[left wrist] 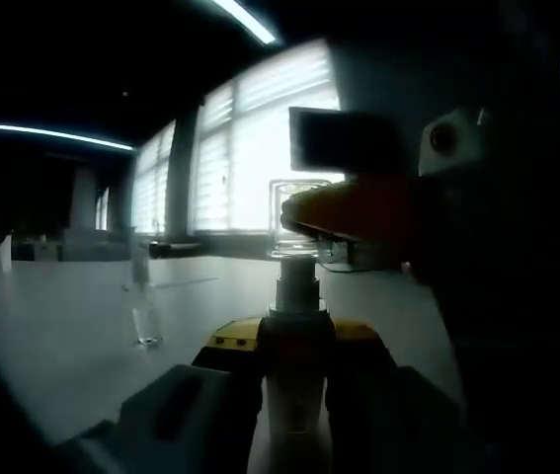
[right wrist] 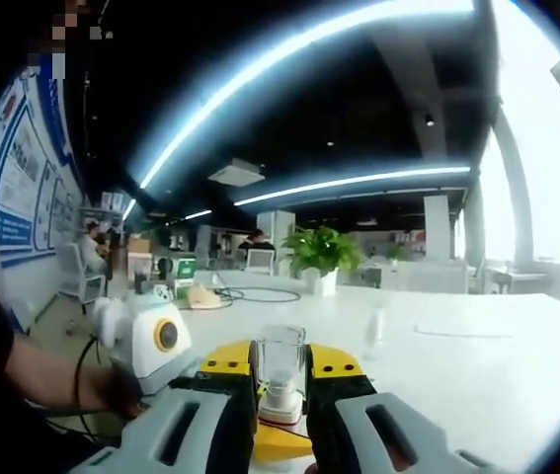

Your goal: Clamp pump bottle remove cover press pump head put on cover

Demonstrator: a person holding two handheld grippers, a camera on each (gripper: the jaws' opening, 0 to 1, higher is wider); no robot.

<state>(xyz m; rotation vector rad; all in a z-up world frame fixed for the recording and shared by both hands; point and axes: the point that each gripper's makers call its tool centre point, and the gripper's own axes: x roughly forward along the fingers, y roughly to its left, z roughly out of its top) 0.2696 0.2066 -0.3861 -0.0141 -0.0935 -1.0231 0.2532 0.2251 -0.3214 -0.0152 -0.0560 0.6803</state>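
The left gripper (left wrist: 294, 380) jaws clamp the pale pump bottle (left wrist: 294, 395) upright above the white counter (left wrist: 72, 326). The right gripper (right wrist: 280, 405) jaws grip its clear plastic cover (right wrist: 280, 360) over the pump head; removal looks underway, pressing and recapping remain.

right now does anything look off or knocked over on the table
Nothing stands out. The left gripper is shut on the pump bottle, which stands upright, and the right gripper is shut on the clear cover over the pump head. On the white table no spill shows.
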